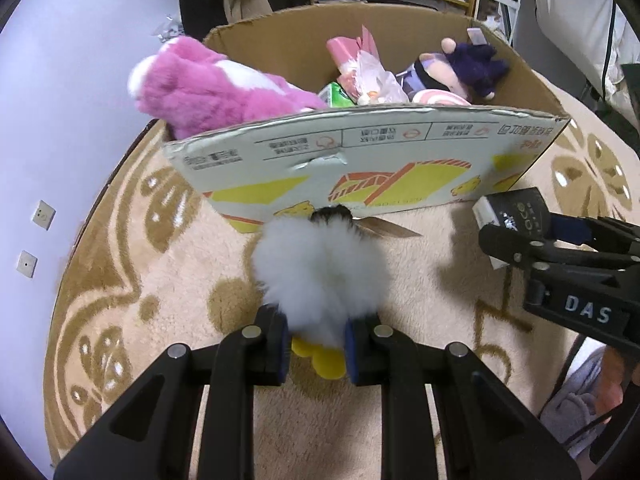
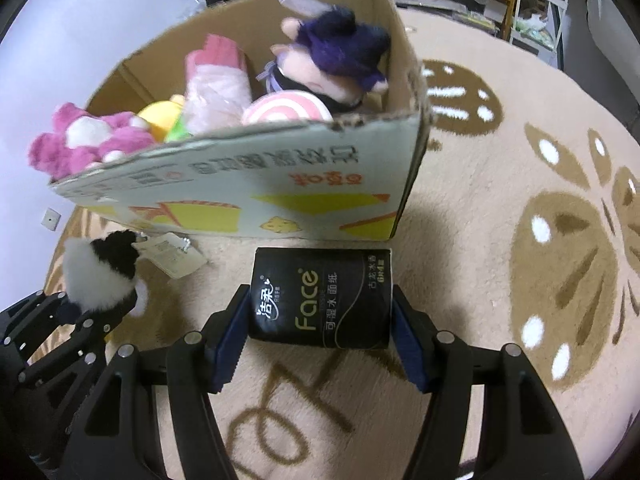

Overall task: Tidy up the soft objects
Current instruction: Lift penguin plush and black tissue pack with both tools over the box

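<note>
Here, at the far left, the fluffy white-and-black plush bird with yellow feet sits clamped at its lower body between the blue pads of the left gripper, held just in front of the printed front wall of the open cardboard box. A paper tag dangles from the bird's head toward the beige patterned carpet. Further right, the black "Face" soft tissue pack is squeezed lengthwise between the fingers of the right gripper, also just short of the box wall. Inside the box already lie a pink furry plush, a pink wrapped item and a purple-haired doll.

The risks, as I judge them: the bird's fur gives little firm purchase, so it may slip while going over the wall; its tag could snag on the torn cardboard edge; and both grippers, near each other, might collide if they reach the box together.
</note>
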`<state>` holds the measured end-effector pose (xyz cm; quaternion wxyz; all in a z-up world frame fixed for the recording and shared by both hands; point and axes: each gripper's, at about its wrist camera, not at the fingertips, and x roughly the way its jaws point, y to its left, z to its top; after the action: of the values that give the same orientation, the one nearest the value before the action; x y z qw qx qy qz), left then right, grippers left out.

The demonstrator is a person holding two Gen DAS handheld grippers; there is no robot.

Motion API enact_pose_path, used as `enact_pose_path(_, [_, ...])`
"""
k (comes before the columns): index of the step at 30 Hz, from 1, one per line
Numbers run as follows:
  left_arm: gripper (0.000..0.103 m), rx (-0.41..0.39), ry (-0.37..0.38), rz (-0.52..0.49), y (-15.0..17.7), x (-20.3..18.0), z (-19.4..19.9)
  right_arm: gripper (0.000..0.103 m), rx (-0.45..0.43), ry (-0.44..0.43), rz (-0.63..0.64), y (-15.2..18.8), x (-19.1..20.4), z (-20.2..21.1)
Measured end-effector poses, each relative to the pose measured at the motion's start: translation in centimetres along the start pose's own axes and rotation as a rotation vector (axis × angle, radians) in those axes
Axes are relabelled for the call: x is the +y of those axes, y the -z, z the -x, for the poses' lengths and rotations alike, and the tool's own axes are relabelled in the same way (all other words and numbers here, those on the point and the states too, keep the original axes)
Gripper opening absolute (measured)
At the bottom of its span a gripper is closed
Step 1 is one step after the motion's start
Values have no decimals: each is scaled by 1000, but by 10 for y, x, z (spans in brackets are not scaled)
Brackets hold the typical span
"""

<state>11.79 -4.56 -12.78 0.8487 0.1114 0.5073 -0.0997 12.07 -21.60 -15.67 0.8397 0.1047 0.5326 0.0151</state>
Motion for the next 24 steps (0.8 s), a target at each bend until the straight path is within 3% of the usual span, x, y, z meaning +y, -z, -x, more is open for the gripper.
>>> enact_pose_path(16, [19, -158, -51, 6, 17, 0, 46, 69, -139, -1, 48, 28, 9, 67])
enact_pose_path(24, [19, -336, -108, 37, 16, 3, 88, 69, -240, -15, 64, 27, 13, 90])
